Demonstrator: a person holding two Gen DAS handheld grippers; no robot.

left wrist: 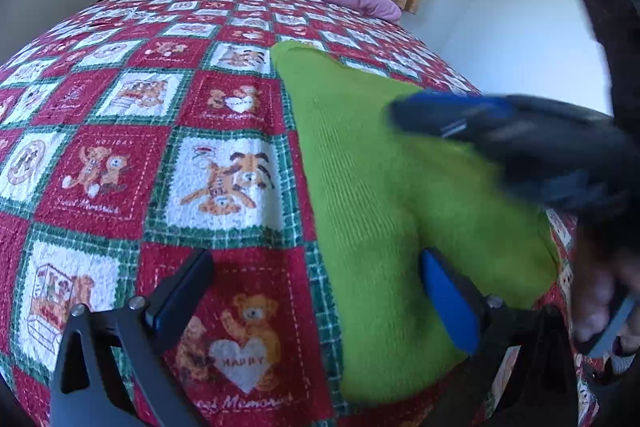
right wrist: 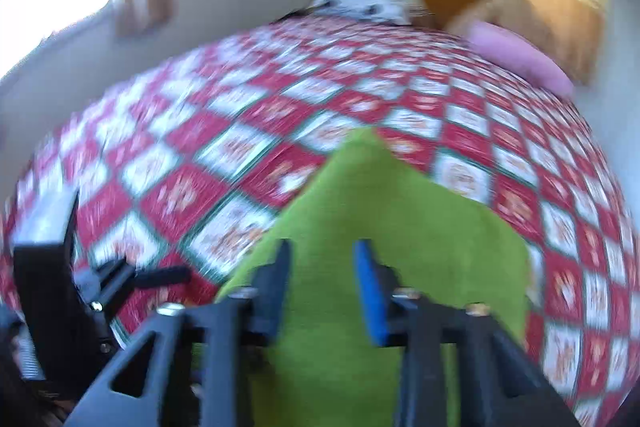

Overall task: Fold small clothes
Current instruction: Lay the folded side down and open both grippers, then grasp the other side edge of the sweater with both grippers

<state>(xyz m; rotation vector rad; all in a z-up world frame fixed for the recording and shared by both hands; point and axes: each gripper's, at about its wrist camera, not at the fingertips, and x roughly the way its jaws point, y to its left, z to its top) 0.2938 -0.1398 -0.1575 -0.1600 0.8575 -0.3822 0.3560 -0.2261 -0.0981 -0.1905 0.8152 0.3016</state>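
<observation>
Tongs of the L hand are seen closest, spread fully wide and gripping nothing: one finger hangs over the teddy-print quilt, the blue-padded finger over the near end of the green garment. The garment is laid flat on the bed, towards its R side, w/ one corner pointing at the headboard and a lengthwise crease down the middle, so it is judged to be already doubled once.

R tongs are seen over the same green cloth, narrowed to a slim gap. Both views are badly smeared there, so whether a layer is pinched cannot be told. In the L view the R tongs are placed above the garment's far half.

Step in hand, as judged: setting up the 2nd fold. Next move prob. calls for an edge or corner to be caught by the R tongs, the near end to be pinned or gripped by the L, and the cloth to be carried over end to end w/ edges kept matched.
</observation>
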